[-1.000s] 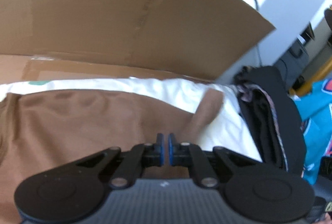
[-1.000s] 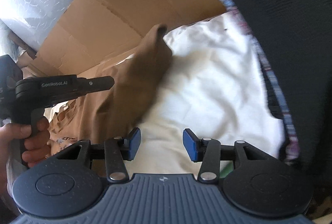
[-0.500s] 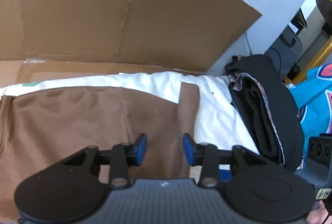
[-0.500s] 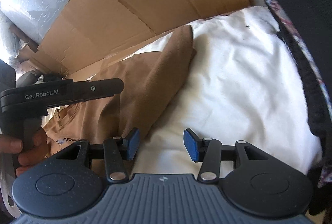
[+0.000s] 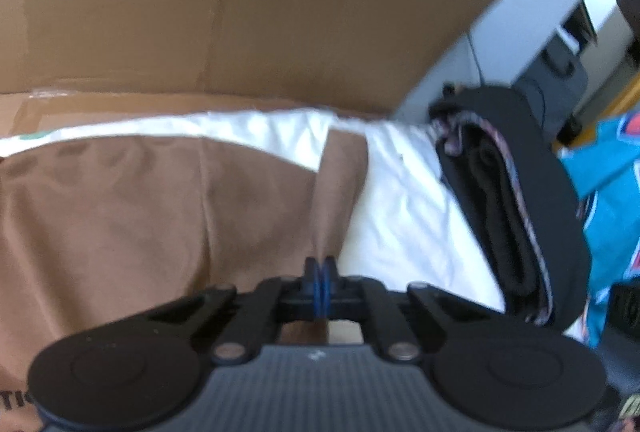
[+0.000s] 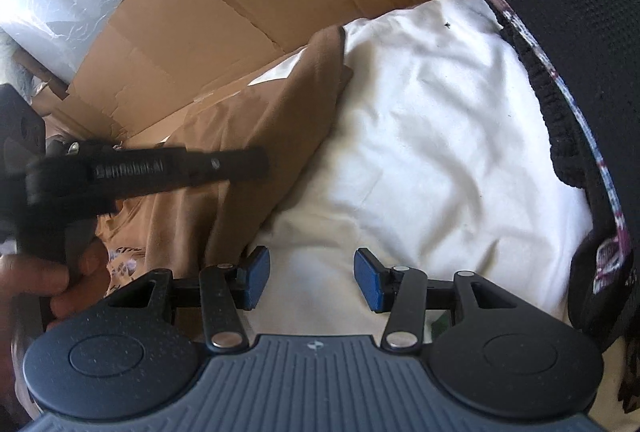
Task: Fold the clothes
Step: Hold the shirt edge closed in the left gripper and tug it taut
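A brown shirt (image 5: 120, 212) lies spread on a white sheet (image 5: 408, 216), its sleeve (image 5: 344, 160) pointing toward the cardboard at the back. My left gripper (image 5: 320, 278) is shut on the brown shirt at the base of that sleeve, where a crease runs up to the blue pads. In the right wrist view the left gripper (image 6: 256, 166) reaches over the brown shirt (image 6: 248, 136) from the left, held by a hand (image 6: 40, 272). My right gripper (image 6: 311, 282) is open over the white sheet (image 6: 440, 152), just right of the shirt's edge, with nothing between its fingers.
A folded black garment with a patterned lining (image 5: 520, 192) lies along the sheet's right side (image 6: 580, 32). Flattened cardboard (image 5: 240, 12) stands behind the sheet. A teal garment (image 5: 612, 192) shows at the far right.
My left gripper let go of the lifted sleeve, which dropped flat, then shut again lower on the brown shirt. The right gripper stayed open and shifted slightly.
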Available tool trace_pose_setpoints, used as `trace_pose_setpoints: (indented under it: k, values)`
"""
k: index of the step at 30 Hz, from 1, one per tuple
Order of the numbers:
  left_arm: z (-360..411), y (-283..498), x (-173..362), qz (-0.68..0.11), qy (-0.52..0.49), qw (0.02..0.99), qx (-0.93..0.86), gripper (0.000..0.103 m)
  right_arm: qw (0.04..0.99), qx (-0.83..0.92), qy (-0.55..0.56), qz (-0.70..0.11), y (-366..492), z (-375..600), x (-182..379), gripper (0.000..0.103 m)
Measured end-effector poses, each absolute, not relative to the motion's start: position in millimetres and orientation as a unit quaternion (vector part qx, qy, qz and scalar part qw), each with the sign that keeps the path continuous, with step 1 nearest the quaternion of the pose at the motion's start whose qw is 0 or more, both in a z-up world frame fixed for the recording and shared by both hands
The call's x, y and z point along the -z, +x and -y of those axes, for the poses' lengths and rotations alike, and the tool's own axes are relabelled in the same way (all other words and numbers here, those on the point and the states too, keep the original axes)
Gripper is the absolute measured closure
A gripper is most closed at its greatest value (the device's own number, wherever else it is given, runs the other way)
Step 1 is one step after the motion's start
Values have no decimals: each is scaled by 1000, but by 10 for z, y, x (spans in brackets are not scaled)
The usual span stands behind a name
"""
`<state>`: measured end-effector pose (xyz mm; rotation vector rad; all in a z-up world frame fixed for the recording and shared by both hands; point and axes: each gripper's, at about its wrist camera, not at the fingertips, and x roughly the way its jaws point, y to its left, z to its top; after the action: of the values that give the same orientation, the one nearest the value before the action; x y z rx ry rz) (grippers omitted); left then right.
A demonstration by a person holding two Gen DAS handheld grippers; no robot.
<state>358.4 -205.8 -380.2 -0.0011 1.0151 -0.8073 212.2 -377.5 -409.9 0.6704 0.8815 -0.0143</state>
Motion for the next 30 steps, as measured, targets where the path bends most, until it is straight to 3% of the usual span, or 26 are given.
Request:
trace_pose_setpoints:
  k: [30]
  values:
    - [1327,4085,4069,-493,-66,823,274,101,849,-10,344,-401,2989,3532,4149,49]
